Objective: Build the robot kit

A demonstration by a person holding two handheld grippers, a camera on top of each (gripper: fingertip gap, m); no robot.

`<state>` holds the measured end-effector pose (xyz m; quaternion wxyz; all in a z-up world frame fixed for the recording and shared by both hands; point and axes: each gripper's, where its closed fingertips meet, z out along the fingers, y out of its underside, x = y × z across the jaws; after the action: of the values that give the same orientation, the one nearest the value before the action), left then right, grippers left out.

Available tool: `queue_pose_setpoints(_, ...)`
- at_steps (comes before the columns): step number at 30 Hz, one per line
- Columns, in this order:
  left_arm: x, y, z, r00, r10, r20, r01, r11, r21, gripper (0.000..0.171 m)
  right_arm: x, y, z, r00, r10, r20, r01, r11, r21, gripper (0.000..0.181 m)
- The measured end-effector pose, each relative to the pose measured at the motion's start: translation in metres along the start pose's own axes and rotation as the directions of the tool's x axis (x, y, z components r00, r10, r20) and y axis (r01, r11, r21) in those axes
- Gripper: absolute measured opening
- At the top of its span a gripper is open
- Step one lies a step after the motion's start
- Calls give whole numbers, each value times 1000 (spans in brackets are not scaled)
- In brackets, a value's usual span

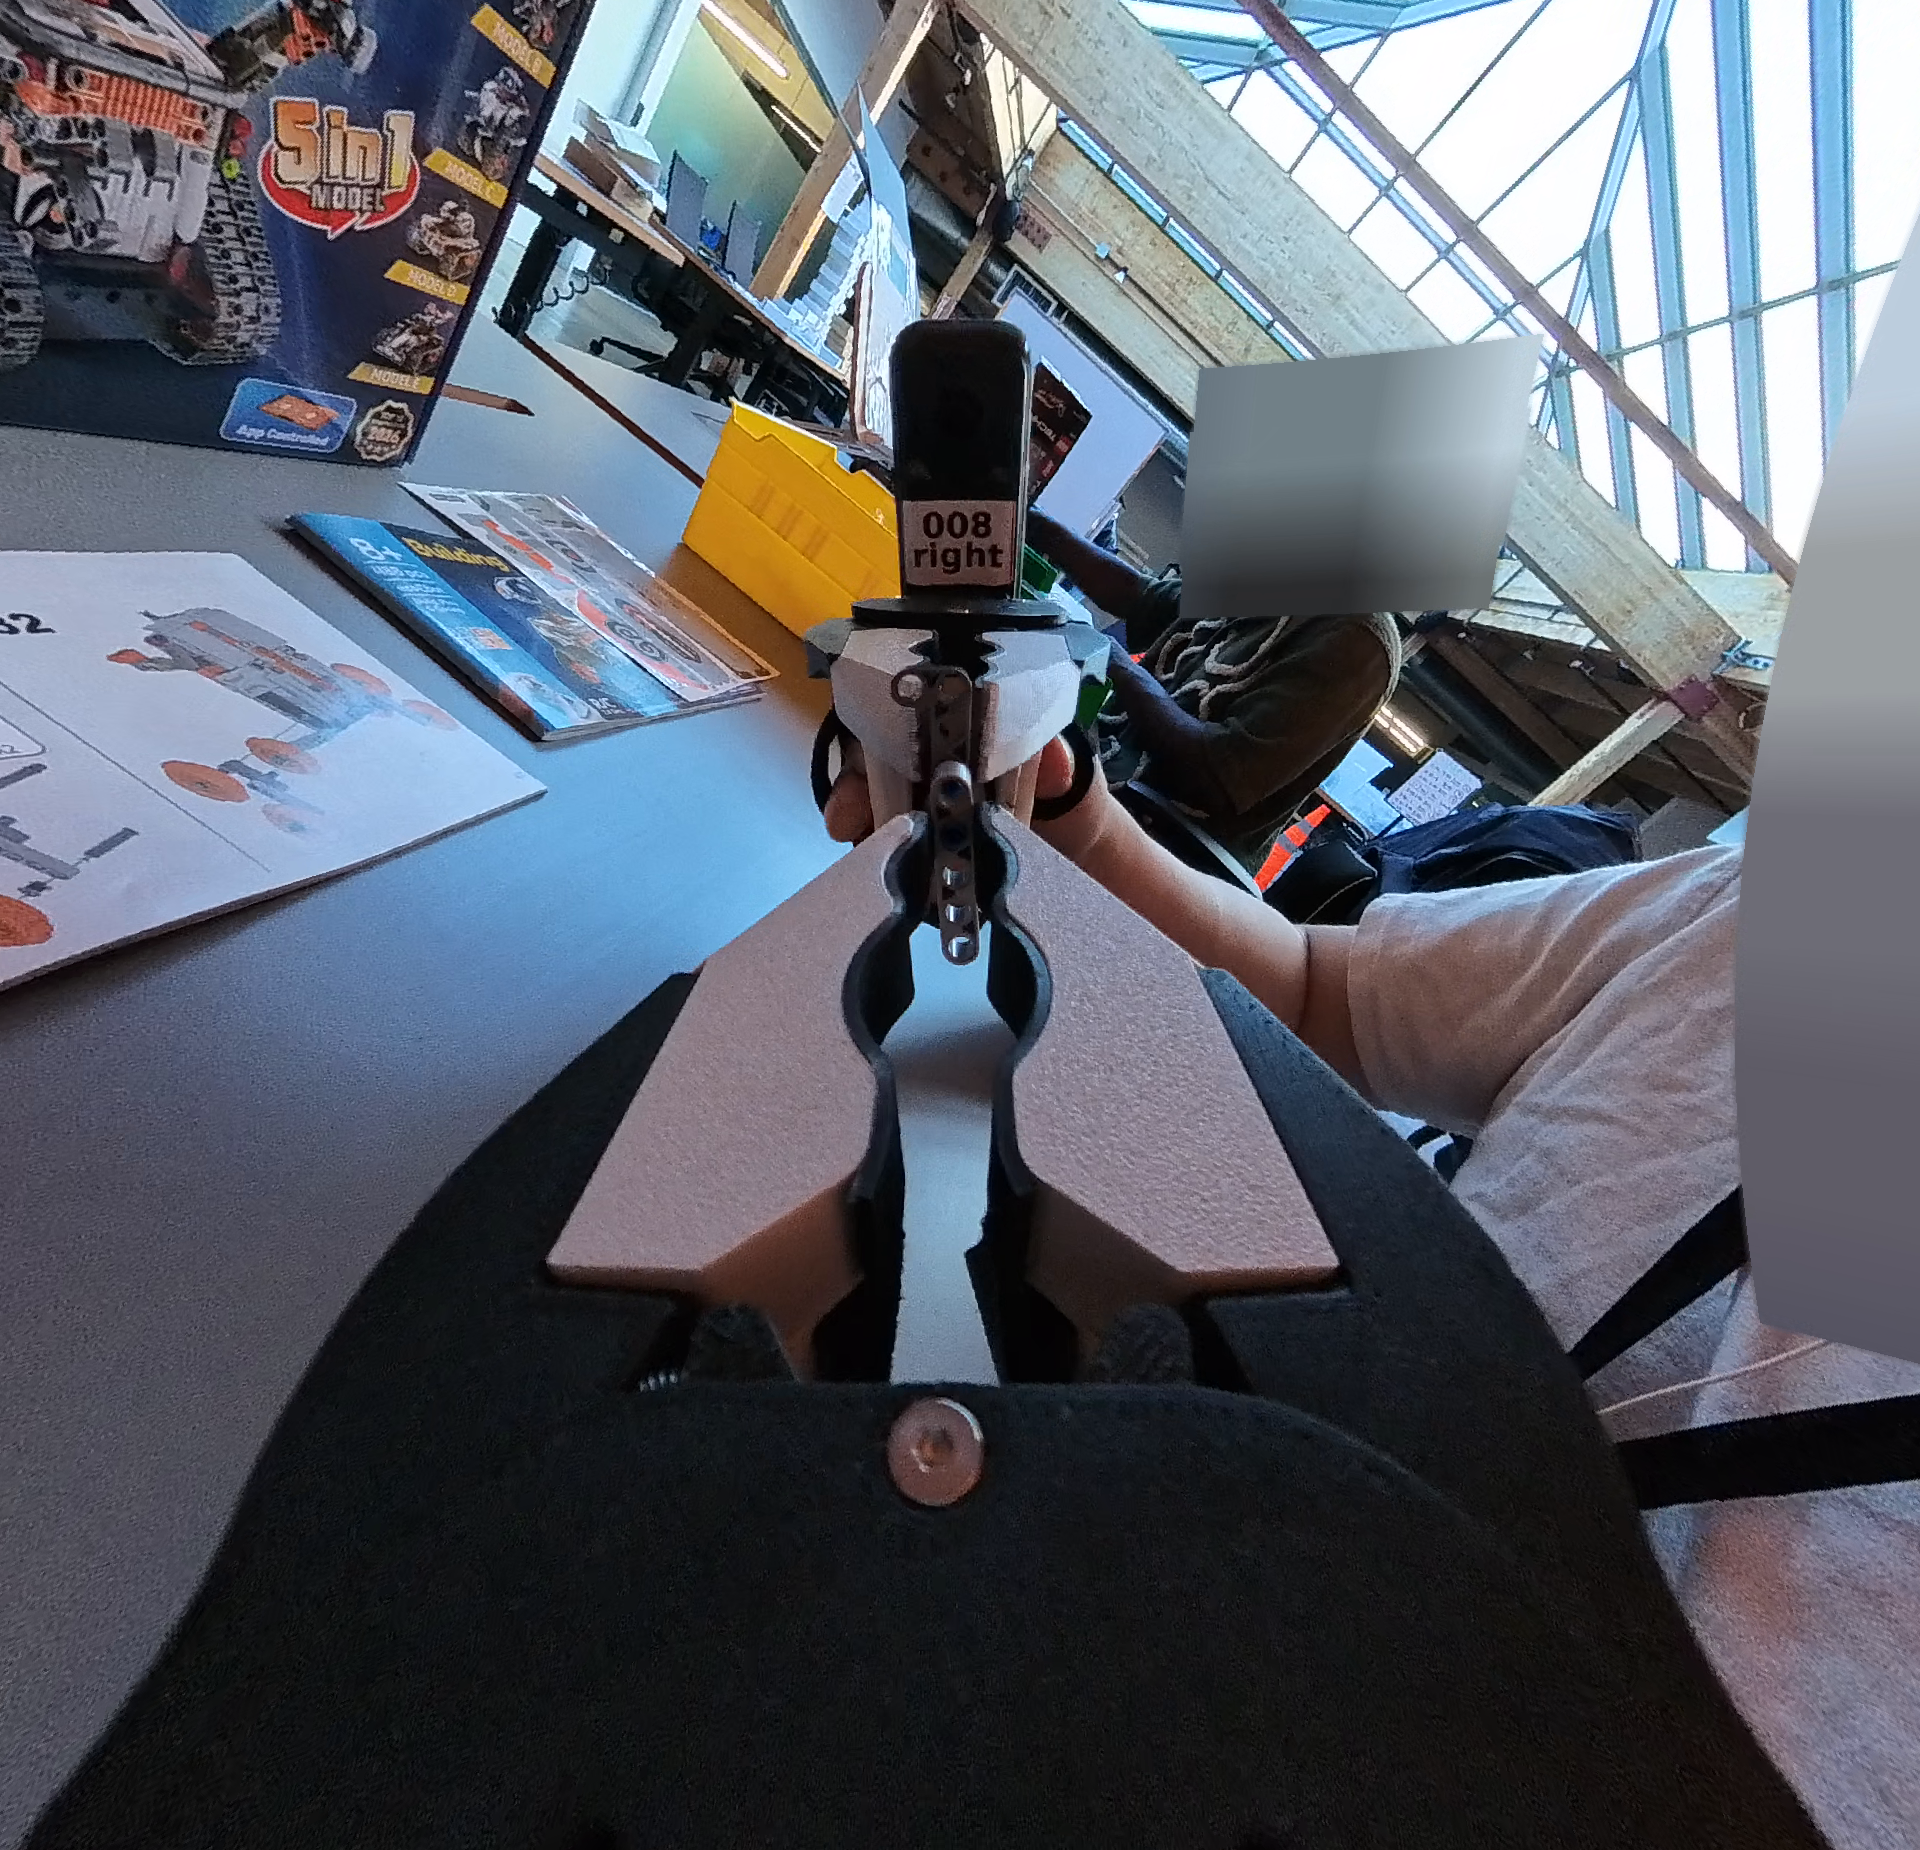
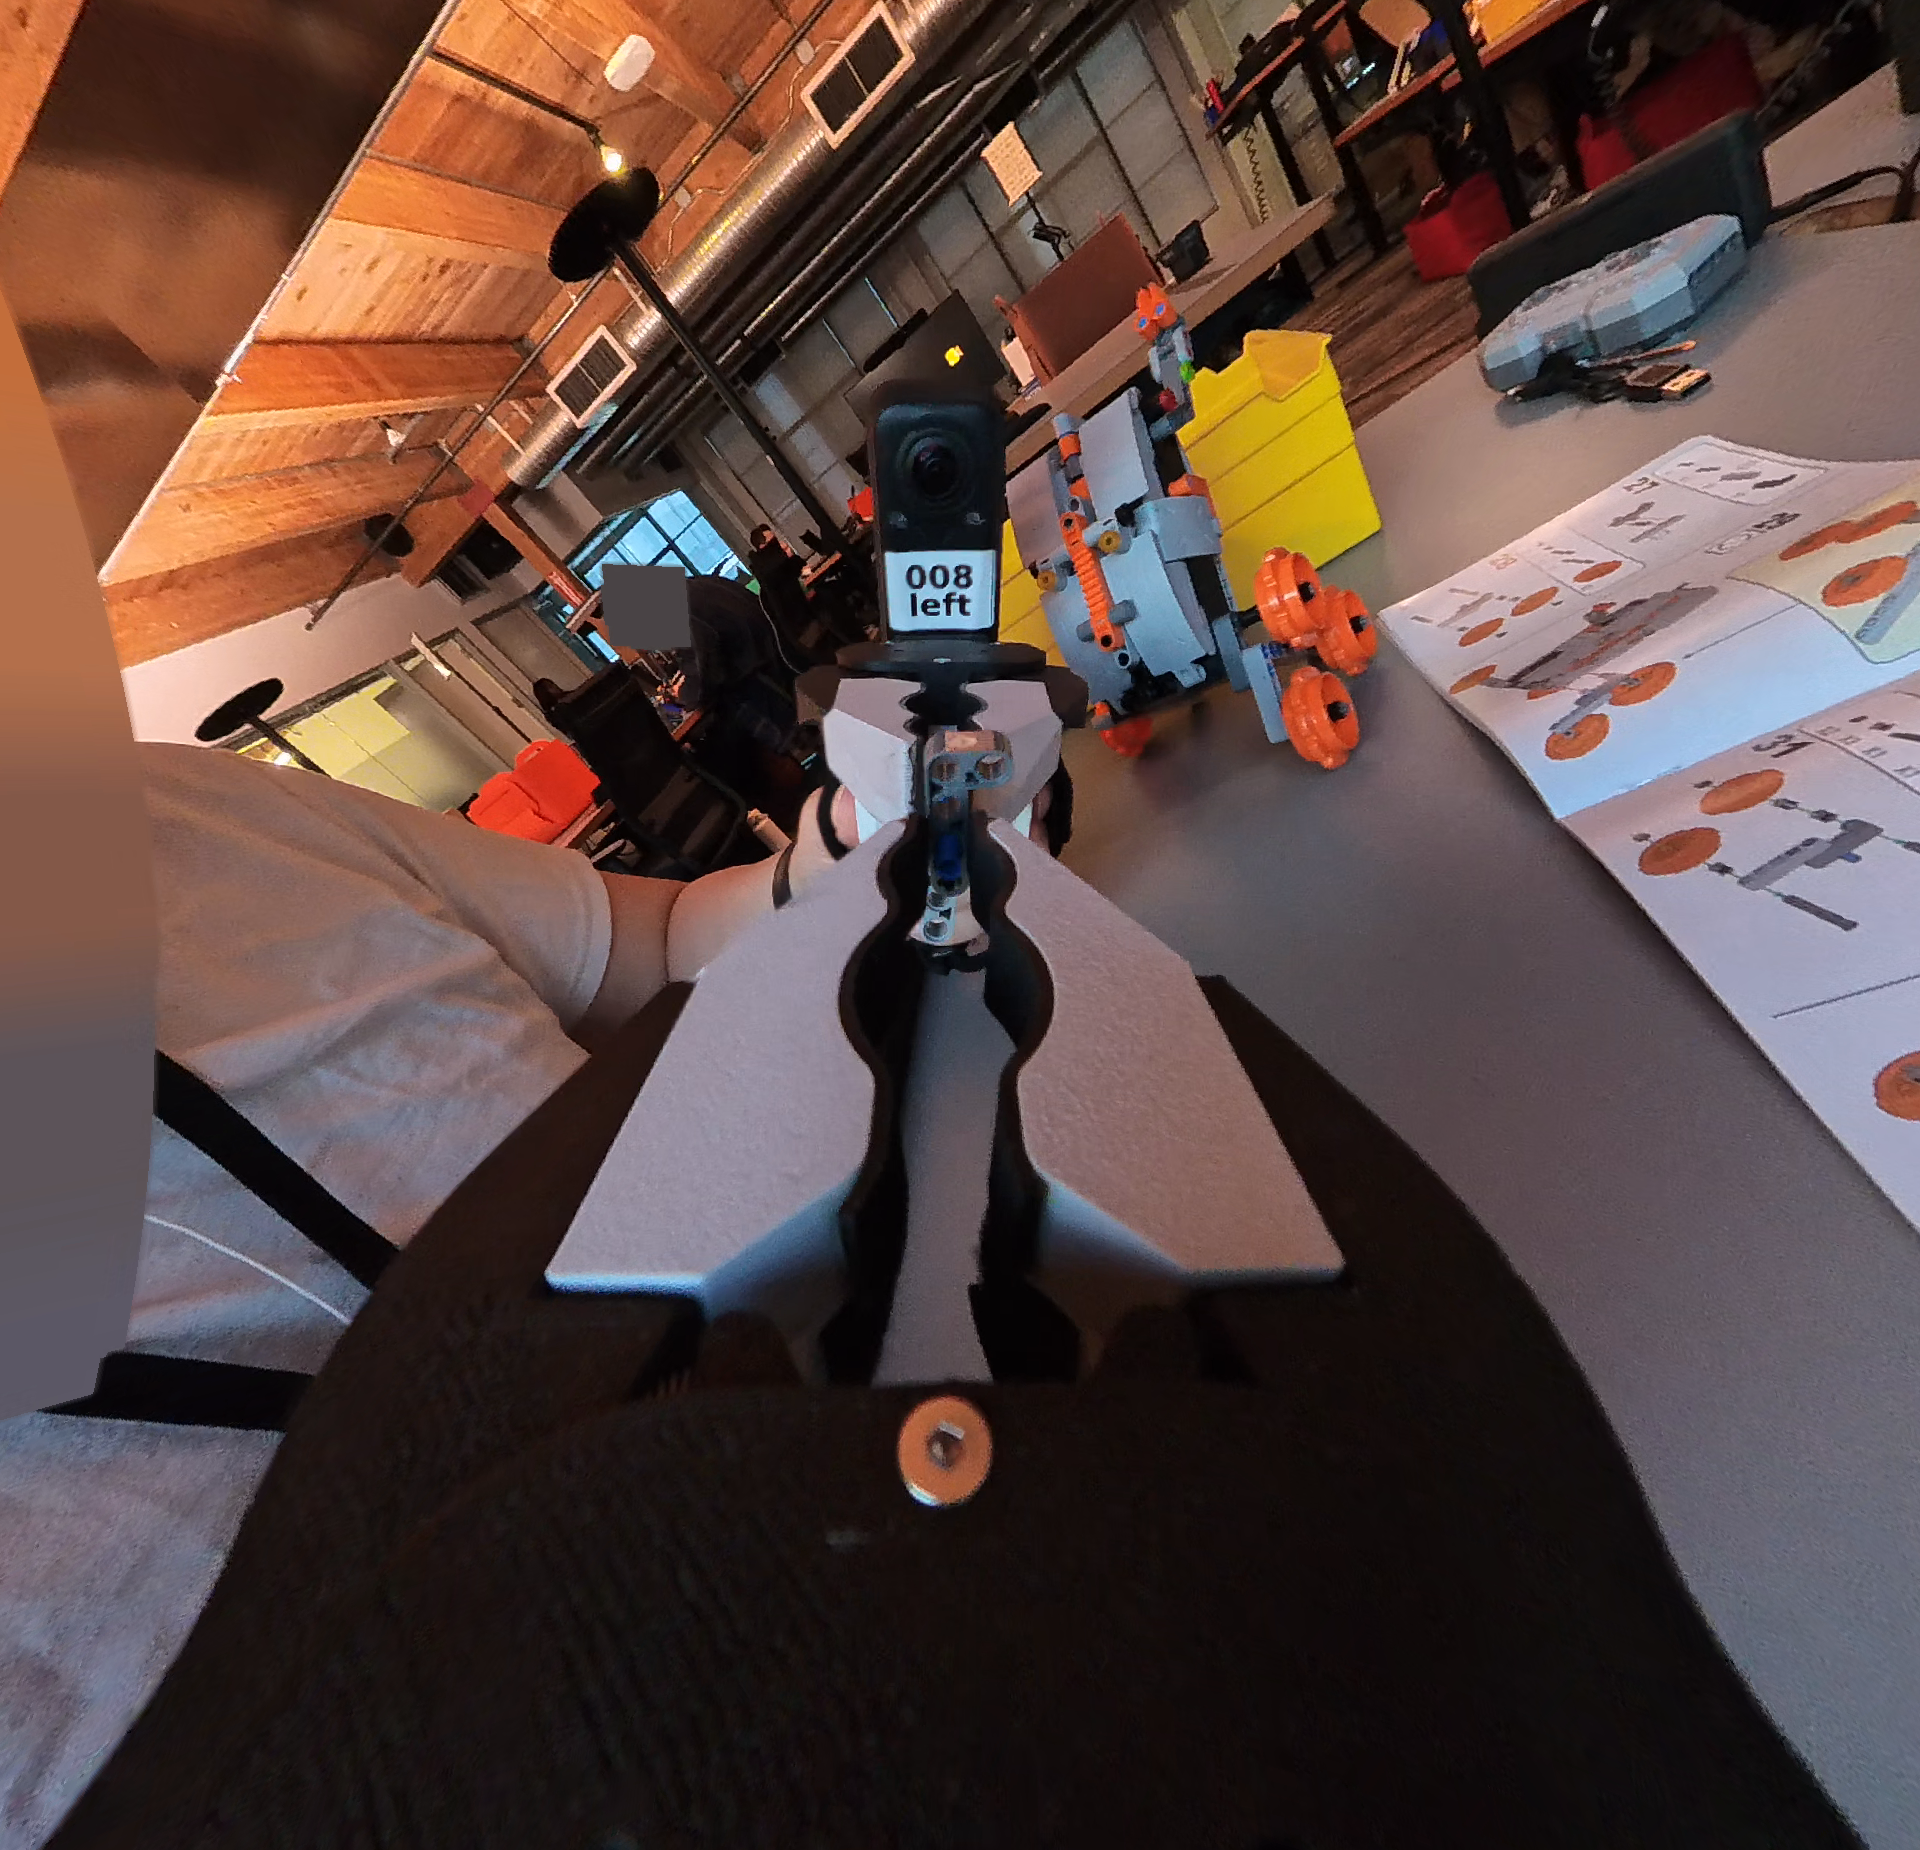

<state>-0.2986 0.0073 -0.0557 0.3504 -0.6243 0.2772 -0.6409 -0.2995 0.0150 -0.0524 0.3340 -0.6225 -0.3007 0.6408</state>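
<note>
My two grippers face each other tip to tip above a grey table [image 1: 312, 1125]. My left gripper [image 1: 954, 836] is shut on a thin grey beam with holes [image 1: 958, 907], whose near end sticks back between its fingers. Just beyond, my right gripper [image 1: 943, 756], held in a hand, is shut on the darker far part of the same small beam assembly. In the right wrist view my right gripper [image 2: 943, 850] is shut on a grey beam [image 2: 938, 912] with a blue pin. The left gripper [image 2: 951, 777] opposite grips its angled grey end [image 2: 971, 761].
A toy kit box [image 1: 260, 190], an open instruction sheet [image 1: 208, 740], a booklet [image 1: 540, 616] and a yellow bin [image 1: 779, 533] lie on the table. A part-built grey model with orange wheels [image 2: 1143, 574] and a grey electronic unit [image 2: 1621, 294] stand farther off. Only a small space, under 4 cm, lies between the two pairs of fingers.
</note>
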Motion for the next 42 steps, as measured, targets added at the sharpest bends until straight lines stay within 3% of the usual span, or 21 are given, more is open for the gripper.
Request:
queue_pose_setpoints(9, -1, -3, -2, 1000, 12, 11, -12, 1000, 20, 5, 1, -2, 2, 999, 32, 25, -33, 999, 42, 6)
queue_pose_setpoints(22, -4, 8, -1, 999, 44, 25, -42, 997, -67, 5, 2, 10, 0, 1000, -25, -11, 24, 997, -76, 6)
queue_pose_setpoints(29, -11, 25, 0, 993, 104, 64, -89, 976, -197, 5, 9, 25, -1, 1000, -13, -27, 8, 985, -174, 7)
queue_pose_setpoints(42, -31, 67, -1, 969, 237, 69, -184, 880, -438, 5, 27, 65, -5, 1000, 13, -4, -14, 941, -337, 7)
